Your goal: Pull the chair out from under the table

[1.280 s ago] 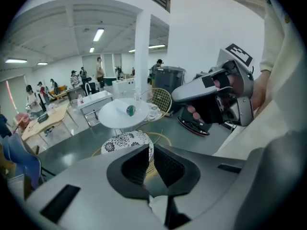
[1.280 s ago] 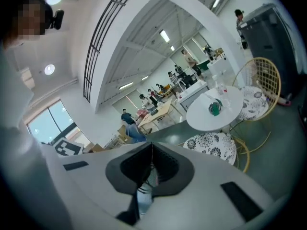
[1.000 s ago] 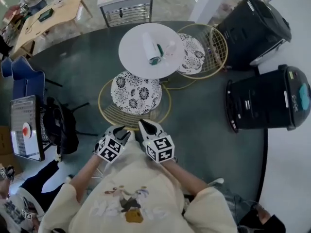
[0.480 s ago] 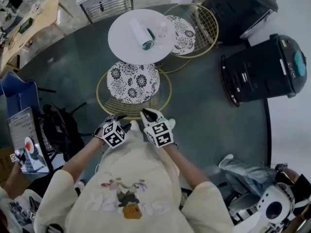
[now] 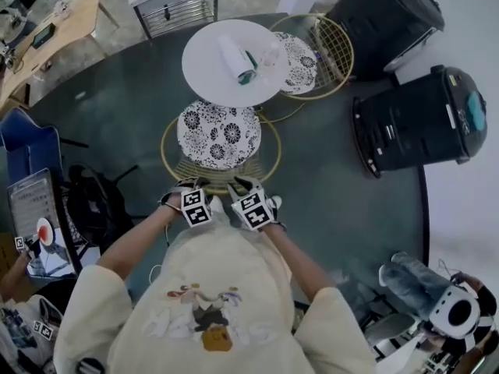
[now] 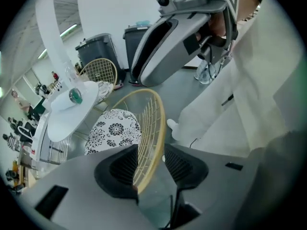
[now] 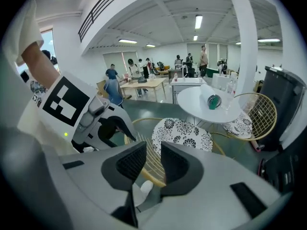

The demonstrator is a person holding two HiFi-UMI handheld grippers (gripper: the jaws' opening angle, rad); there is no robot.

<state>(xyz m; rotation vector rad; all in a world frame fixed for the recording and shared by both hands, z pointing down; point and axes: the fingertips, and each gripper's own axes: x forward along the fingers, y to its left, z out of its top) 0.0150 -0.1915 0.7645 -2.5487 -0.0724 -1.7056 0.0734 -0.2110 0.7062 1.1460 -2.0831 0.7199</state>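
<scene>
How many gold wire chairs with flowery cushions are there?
2. The near chair stands just in front of the person, against the round white table; the far chair is beyond the table, beside the black bins. None seems hidden.

Nearer chair stands at six o'clock of the tabletop; second chair at its three o'clock

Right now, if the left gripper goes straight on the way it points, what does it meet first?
The chair backrest: its gold wire rim already stands between the jaws of the left gripper, which have just been opening and do not look clamped on it. How deep it sits is unclear.
</scene>
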